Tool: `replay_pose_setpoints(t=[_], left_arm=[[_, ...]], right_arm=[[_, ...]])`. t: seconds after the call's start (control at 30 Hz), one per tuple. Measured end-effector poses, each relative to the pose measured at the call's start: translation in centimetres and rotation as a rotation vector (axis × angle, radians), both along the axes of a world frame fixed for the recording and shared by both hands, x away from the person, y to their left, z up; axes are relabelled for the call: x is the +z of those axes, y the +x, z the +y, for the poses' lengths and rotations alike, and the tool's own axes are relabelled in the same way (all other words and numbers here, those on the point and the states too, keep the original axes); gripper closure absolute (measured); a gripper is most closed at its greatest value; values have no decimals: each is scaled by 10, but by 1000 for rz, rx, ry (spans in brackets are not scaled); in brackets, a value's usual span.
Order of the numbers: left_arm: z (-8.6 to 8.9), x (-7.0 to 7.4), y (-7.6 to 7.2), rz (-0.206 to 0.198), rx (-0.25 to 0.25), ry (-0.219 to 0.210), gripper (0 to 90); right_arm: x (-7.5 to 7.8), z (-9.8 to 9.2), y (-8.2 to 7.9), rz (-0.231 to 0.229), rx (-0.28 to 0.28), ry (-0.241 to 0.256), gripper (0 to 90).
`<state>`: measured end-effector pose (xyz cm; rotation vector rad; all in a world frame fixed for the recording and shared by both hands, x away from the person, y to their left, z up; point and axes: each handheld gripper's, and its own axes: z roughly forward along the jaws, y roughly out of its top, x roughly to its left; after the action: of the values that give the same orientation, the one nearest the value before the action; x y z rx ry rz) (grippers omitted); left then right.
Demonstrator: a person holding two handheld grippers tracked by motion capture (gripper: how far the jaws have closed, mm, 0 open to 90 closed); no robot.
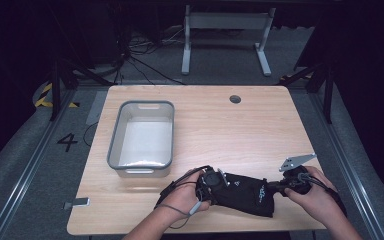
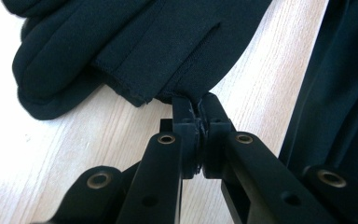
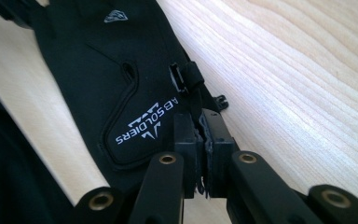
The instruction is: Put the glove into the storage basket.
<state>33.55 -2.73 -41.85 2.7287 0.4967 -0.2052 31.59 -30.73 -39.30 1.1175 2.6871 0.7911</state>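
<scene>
A black glove [image 1: 245, 192] lies flat on the light wood tabletop [image 1: 260, 130], near the front edge, stretched btwn two hand-held tools. The left tool [image 1: 211, 181] is held at the glove's left end; in the left gripper view its jaws are seen pressed together on a fold of black fabric at the glove's [image 2: 135, 42] edge, w/ padded fingers of the glove seen at upper left. The right tool [image 1: 280, 186] is held at the glove's right end; in the right gripper view its jaws are seen pinched on the cuff edge, just beside white lettering reading "ABSOLDIERS" [image 3: 147, 122] and a small buckle [image 3: 182, 77]. A small grey logo [image 3: 115, 16] is seen farther up the glove [image 3: 98, 70]. A grey rectangular bin [image 1: 142, 137] is seen on the left part of the tabletop, behind the left hand [image 1: 182, 197], apart from the glove. The right hand [image 1: 315, 192] is seen at the tabletop's right front corner.
</scene>
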Motion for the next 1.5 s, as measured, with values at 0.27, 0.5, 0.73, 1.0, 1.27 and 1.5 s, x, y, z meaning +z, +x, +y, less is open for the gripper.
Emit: replay_pose_setpoints(t=[0.27, 0.5, 0.73, 1.0, 1.27, 1.5], left_arm=[[-2, -1, -2, 1, -12, 12, 873], [0, -3, 2, 28, -2, -3, 818], [12, 7, 6, 70, -5, -72, 701], [19, 22, 8, 18, 67, -172, 676], [17, 29, 9, -38, 119, -221, 649], [9, 33, 11, -63, 113, -240, 597]], right_arm=[[2, 1, -2, 31, -11, -4, 867], [-11, 1, 7, -77, -18, -18, 639], [-10, -1, 6, -127, -14, -32, 624], [-7, -12, 9, -142, -53, 7, 608], [-4, -24, 11, -145, -93, 27, 606], [-7, -38, 15, -140, -143, 52, 584]])
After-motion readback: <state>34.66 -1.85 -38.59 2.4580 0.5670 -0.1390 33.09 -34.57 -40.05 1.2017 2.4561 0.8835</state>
